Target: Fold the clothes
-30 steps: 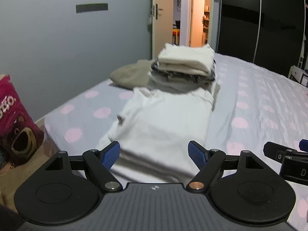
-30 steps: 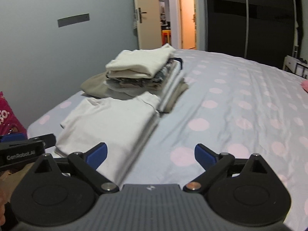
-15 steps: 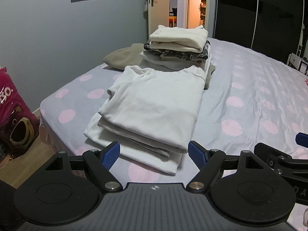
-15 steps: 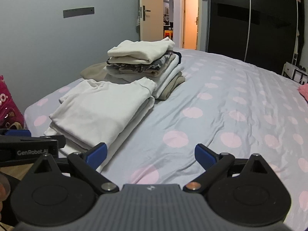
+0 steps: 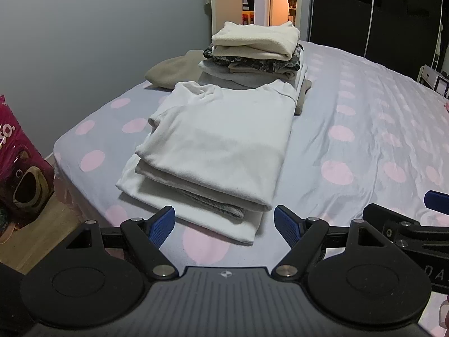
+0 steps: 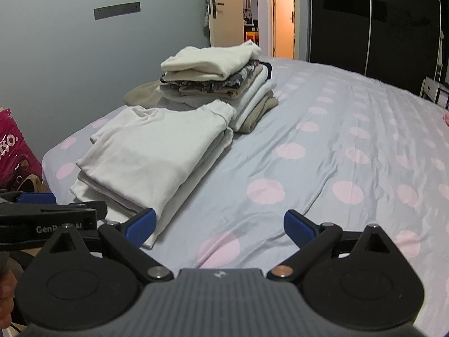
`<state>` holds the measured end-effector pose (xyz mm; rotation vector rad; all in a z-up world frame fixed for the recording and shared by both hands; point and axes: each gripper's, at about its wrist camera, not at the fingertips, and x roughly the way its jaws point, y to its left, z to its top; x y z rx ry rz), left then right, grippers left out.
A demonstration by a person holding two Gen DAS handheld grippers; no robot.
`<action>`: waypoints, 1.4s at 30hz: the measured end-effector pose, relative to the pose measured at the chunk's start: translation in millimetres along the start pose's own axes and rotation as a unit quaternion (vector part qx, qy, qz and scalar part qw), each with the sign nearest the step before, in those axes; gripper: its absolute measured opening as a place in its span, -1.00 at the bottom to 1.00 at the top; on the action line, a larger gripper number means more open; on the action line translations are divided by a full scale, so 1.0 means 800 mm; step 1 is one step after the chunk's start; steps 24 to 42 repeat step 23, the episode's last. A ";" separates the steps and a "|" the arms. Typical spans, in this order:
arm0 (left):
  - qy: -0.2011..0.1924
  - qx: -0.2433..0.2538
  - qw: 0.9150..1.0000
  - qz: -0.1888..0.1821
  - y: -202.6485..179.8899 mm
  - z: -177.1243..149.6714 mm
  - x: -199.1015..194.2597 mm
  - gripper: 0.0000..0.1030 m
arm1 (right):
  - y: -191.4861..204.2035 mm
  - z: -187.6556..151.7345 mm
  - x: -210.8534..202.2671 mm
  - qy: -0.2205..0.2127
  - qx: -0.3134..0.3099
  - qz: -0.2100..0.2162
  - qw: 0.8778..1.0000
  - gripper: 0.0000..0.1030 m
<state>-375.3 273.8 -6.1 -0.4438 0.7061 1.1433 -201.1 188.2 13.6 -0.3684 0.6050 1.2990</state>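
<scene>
A folded white garment [image 5: 221, 146] [image 6: 157, 151] lies on top of other folded white pieces near the bed's corner. Behind it stands a taller stack of folded clothes [image 5: 252, 53] [image 6: 216, 78] with a cream top piece. My left gripper [image 5: 224, 223] hovers open just short of the white pile's near edge, holding nothing. My right gripper [image 6: 219, 224] is open too, over bare sheet to the right of the pile. The right gripper's tip shows at the right edge of the left wrist view, and the left gripper's body at the left edge of the right wrist view.
The bed [image 5: 364, 140] has a lilac sheet with pink dots, bare to the right. An olive-beige garment [image 5: 174, 70] lies behind the stack. A pink bag [image 5: 19, 168] stands on the wooden floor at left. Beyond are a grey wall, an open door [image 5: 280, 0] and dark wardrobes.
Both grippers have drawn back and up from the white pile, so it now sits farther ahead and in full view. The clothes have not moved.
</scene>
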 end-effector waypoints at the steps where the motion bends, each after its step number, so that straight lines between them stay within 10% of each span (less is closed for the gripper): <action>1: 0.001 0.000 1.000 0.000 0.000 0.000 0.000 0.50 | -0.001 0.000 0.001 0.002 0.002 0.001 1.000 0.91; 42: 0.002 0.007 1.000 -0.003 -0.004 -0.003 0.000 0.50 | 0.004 -0.002 0.002 0.017 -0.011 0.012 1.000 0.91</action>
